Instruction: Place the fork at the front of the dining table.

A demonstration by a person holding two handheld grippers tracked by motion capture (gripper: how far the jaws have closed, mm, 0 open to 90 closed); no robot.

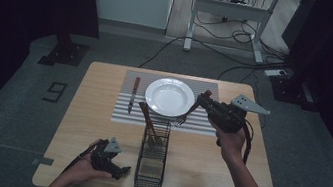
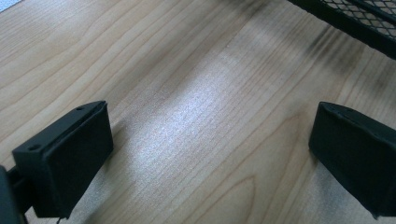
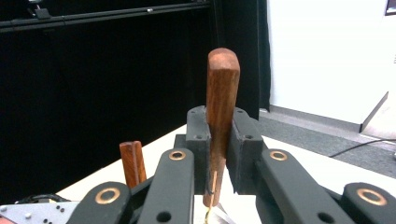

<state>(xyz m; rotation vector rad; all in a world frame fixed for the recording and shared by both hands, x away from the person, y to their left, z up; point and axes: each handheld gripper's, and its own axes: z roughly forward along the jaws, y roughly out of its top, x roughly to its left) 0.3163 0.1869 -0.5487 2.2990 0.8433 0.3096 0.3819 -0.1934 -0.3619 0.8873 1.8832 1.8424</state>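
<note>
Black jaws of the left gripper (image 1: 114, 169) stand wide apart with nothing between them, low over bare table (image 1: 95, 112) near its near-left edge, just left of the wire basket (image 1: 150, 164). Open wood runs left of the striped mat (image 1: 123, 112); the mat's far edge nears the table's far edge. On the mat sits a white plate (image 1: 169, 97), a knife (image 1: 134, 94) well to its left. Right gripper (image 1: 204, 101) clamps the wooden handle of a fork (image 3: 219, 116), tines (image 1: 180, 121) down at the plate's near-right rim. Another wooden handle (image 1: 146, 115) leans from the basket.
</note>
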